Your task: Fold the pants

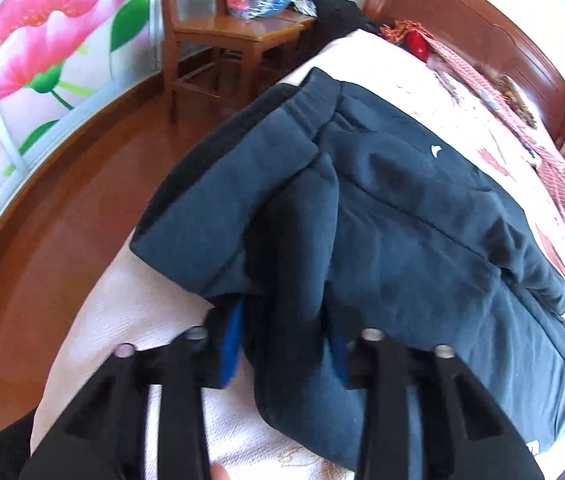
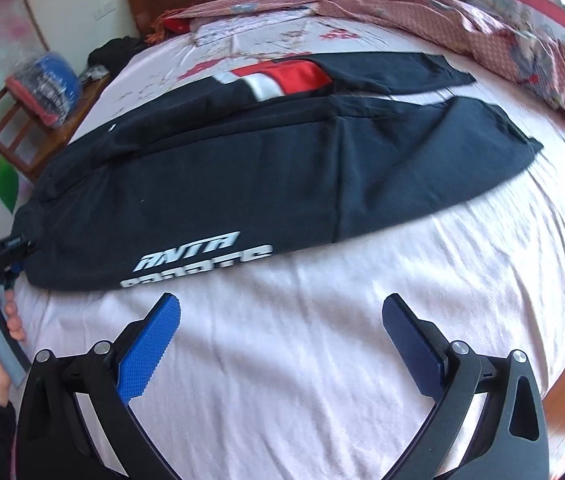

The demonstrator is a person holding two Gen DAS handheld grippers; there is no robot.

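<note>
Left wrist view sits close over the pants [image 1: 402, 220], facing the chair [image 1: 218, 32]; right wrist view looks from farther across the bed [image 2: 322, 340]. Both 2 share pants.

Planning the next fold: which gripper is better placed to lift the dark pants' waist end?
Left gripper: already clamped on the dark navy pants. Right gripper is open over bare pink bedsheet.

Seen from the right wrist, the pants [image 2: 242, 176] lie across the bed [image 2: 322, 340] from nine to three o'clock. The right gripper [image 2: 280, 344] sits at six, the left gripper [image 2: 6, 256] at nine, touching the pants' end. A chair [image 2: 14, 128] stands at ten, beside the bed.
</note>
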